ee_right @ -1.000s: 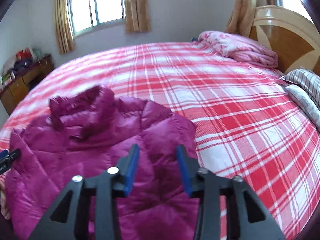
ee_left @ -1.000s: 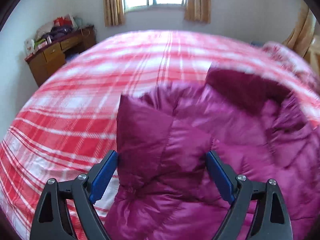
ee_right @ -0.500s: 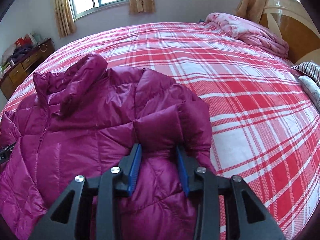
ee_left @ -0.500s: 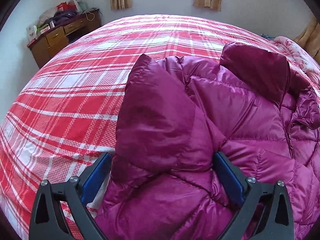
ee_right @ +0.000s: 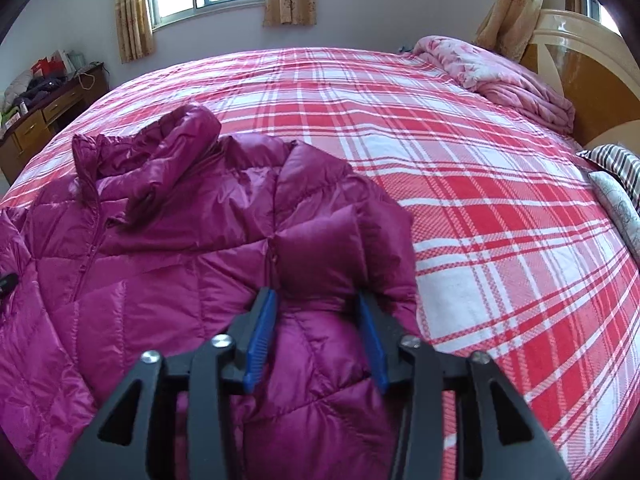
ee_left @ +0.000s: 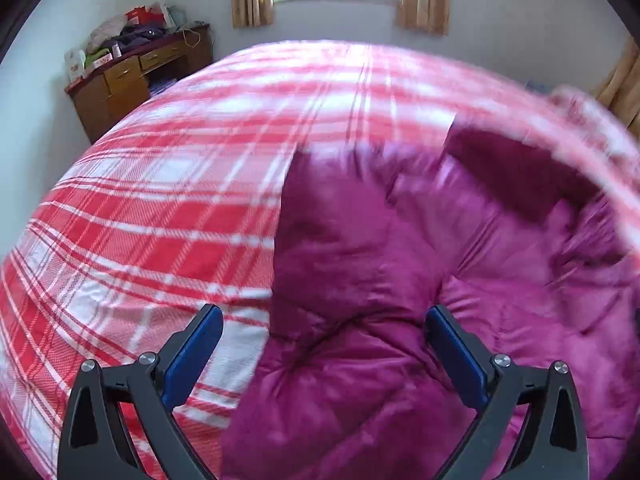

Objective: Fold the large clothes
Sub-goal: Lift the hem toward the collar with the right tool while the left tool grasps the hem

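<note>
A magenta puffer jacket [ee_right: 168, 264] lies spread on the red and white plaid bed [ee_right: 460, 184], hood toward the window. Its right sleeve [ee_right: 344, 240] is folded over the body, and its puffy fabric sits between the jaws of my right gripper [ee_right: 316, 300], which are opening around it. In the left wrist view the picture is blurred; the jacket's other sleeve [ee_left: 340, 248] is folded over the body. My left gripper [ee_left: 323, 314] hangs open wide just above it, with its left pad over bare bedspread [ee_left: 140, 240].
A wooden desk [ee_left: 132, 76] piled with clutter stands by the far left wall under the window. A pink quilt [ee_right: 508, 76] is bundled near the wooden headboard [ee_right: 580, 80]. Striped pillows [ee_right: 616, 168] lie at the bed's right edge.
My left gripper has let go of the left sleeve and drawn back and up from it. The right gripper's jaws have widened around the right sleeve, which now rests on the jacket.
</note>
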